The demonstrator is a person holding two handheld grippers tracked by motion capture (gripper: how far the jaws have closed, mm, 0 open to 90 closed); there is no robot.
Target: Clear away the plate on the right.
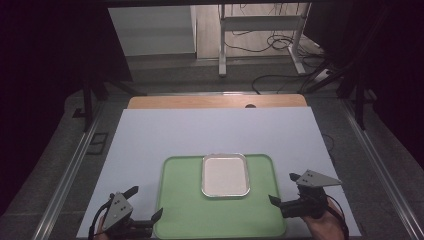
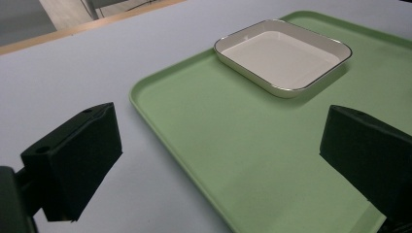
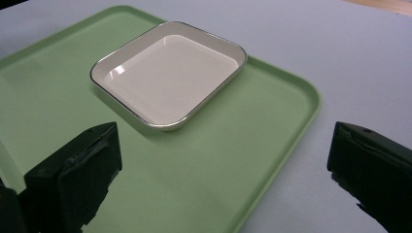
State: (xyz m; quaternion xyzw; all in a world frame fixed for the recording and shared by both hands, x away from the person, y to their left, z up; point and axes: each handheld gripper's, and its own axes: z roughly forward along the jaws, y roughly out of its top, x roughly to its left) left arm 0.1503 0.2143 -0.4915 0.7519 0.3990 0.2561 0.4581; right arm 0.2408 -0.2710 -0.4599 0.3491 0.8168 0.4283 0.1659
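Both tools gape wide, grasping nothing: left tool point(image 1: 147, 202) at the green tray's point(image 1: 180, 210) near-left corner, right tool point(image 1: 283, 187) at its right edge. White dish point(image 1: 225, 175) sits at the tray's far edge, near the counter's point(image 1: 200, 130) front edge.

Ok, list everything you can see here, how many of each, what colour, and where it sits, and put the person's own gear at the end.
Tray: one, light green, rounded corners, on the near middle of the table sheet.
Dish: one, white, square with a thin metallic-looking rim, empty, on the far half of the tray.
Table sheet: one, pale lavender-grey, covering the table.
Wooden tabletop: one, light brown, strip showing at the far edge.
Metal frame with cables: one, pale, on the floor beyond the table.
Left hand-held gripper: one, black with a grey plate, jaws open, at the tray's near left corner.
Right hand-held gripper: one, black with a grey plate, jaws open, at the tray's right edge.
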